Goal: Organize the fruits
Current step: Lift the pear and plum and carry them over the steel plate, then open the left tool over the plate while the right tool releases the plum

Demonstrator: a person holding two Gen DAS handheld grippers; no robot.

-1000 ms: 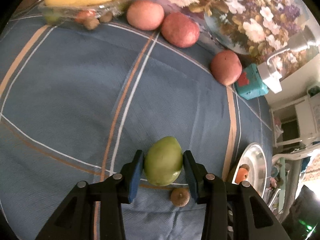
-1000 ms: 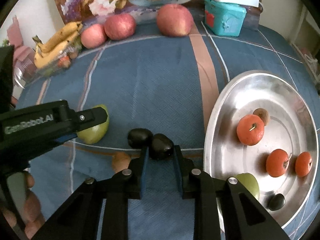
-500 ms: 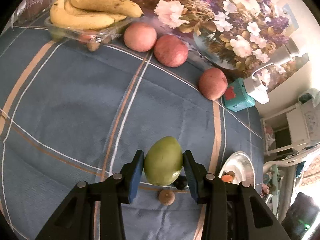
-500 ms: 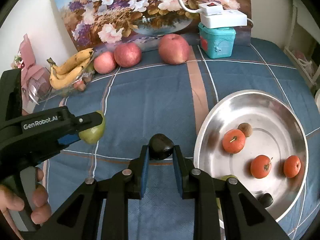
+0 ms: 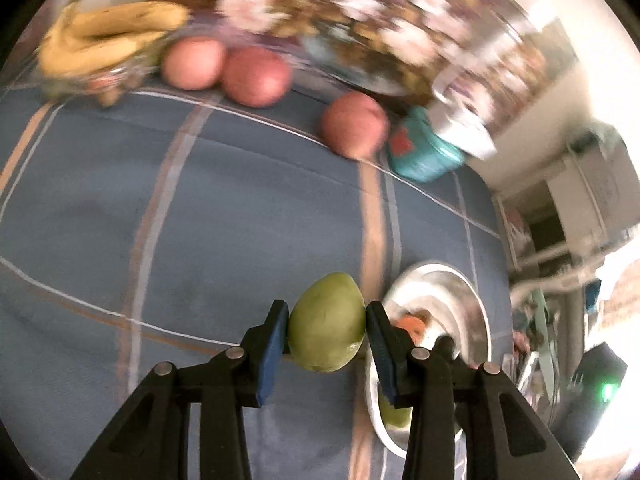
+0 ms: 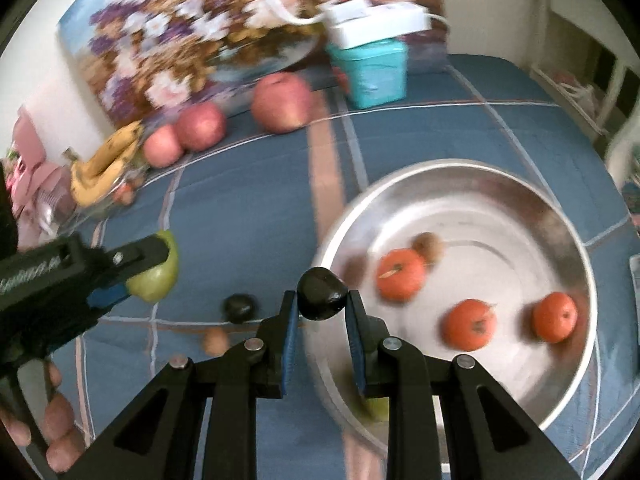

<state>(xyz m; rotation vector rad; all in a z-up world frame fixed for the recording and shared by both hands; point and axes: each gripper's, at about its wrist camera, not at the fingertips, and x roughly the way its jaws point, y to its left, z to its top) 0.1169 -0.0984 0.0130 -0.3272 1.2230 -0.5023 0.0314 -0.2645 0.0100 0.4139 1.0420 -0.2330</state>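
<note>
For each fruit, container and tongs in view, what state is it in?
Left tongs: shut on green mango, lifted.
Right tongs: shut on dark fruit.
Metal tray: holds three oranges.
Second dark fruit: loose on the cloth.
Apples: on the cloth by the painting.

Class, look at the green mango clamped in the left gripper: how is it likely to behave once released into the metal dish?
The green mango looks smooth and egg-shaped, so it would probably roll on the curved metal dish. It keeps its shape between the left gripper pads, suggesting firmness. It may knock the oranges.
</note>
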